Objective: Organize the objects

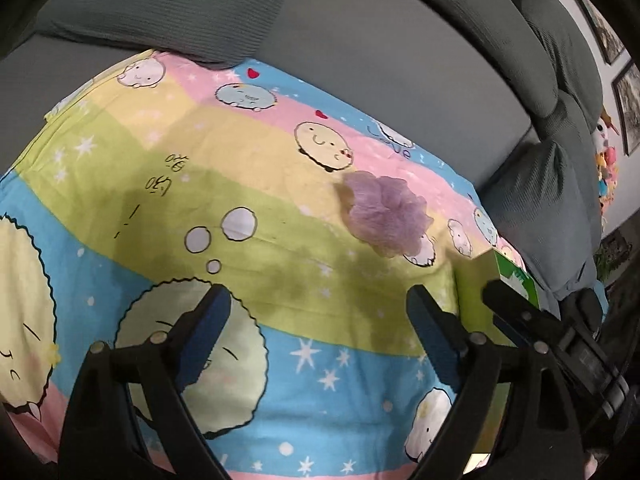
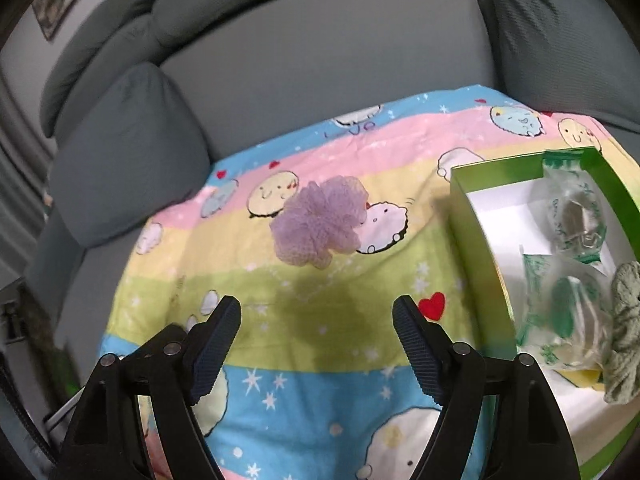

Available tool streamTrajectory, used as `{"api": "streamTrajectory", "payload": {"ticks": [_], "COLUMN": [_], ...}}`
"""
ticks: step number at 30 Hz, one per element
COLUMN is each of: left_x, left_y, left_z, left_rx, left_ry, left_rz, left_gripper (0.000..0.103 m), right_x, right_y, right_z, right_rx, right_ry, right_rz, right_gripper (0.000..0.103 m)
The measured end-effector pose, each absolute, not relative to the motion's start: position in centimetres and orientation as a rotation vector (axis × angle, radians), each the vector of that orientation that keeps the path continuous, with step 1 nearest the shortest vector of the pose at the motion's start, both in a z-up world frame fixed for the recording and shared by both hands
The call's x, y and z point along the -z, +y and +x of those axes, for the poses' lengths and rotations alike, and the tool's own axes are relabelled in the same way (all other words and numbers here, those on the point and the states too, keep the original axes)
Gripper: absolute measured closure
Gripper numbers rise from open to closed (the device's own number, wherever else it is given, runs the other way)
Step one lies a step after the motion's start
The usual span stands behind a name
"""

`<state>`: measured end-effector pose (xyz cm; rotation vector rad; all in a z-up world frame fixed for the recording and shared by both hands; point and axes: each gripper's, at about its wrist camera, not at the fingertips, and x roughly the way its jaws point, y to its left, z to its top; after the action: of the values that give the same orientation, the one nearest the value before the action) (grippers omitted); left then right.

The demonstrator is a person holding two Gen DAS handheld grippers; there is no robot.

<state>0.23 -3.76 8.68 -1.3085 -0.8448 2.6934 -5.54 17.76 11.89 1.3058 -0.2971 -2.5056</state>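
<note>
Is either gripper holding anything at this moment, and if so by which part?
Nothing is held. The left gripper and right gripper both stand open over the cartoon sheet; the purple mesh puff lies apart, untouched.

The patterned cloth (image 1: 280,208) carries one legible word: "Love", printed in dark blue script on the pink band beside a cartoon figure, at (image 1: 394,146) in the left wrist view. The same word appears partly readable at (image 2: 352,128) in the right wrist view. Further handwritten-style marks on the yellow-green band cannot be read. Green print on the clear packets (image 2: 576,200) inside the green box (image 2: 472,216) is too blurred to read.
</note>
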Motion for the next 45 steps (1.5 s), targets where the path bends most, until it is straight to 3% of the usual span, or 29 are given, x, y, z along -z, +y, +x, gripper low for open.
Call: {"api": "streamTrajectory", "payload": {"ticks": [18, 31, 32, 34, 37, 41, 45], "left_x": [-8.2, -6.9, -6.9, -6.9, -6.6, -6.6, -6.9], "left_y": [-5.3, -6.4, -6.4, -6.4, -6.2, -5.8, -5.8], "left_z": [-0.7, -1.0, -1.0, -1.0, -1.2, -1.1, -1.0], "left_rx": [-2.692, -2.735, -2.734, -2.734, -2.722, -2.702, -2.694], "left_ry": [-0.912, -0.939, -0.938, -0.938, -0.933, -0.930, -0.952], "left_rz": [-1.379, -1.479, -1.479, -1.476, -1.495, -1.485, -1.464], "left_gripper": [0.014, 0.014, 0.014, 0.014, 0.014, 0.014, 0.014], "right_x": [-8.8, -3.5, -3.6, -3.6, -3.8, -4.2, -5.7], "right_y": [10.2, 10.5, 10.5, 10.5, 10.7, 11.1, 10.8], "right_z": [-13.5, -16.8, -16.7, -16.5, -16.1, -15.1, -12.3], "right_rx": [2.590, 2.598, 2.608, 2.618, 2.601, 2.503, 2.457], "right_ry": [-0.012, -0.038, -0.036, -0.005, 0.022, -0.053, 0.012], "right_rz": [1.459, 1.532, 1.510, 1.495, 1.494, 1.508, 1.490], "right_gripper": [0.024, 0.025, 0.027, 0.053, 0.077, 0.081, 0.081]}}
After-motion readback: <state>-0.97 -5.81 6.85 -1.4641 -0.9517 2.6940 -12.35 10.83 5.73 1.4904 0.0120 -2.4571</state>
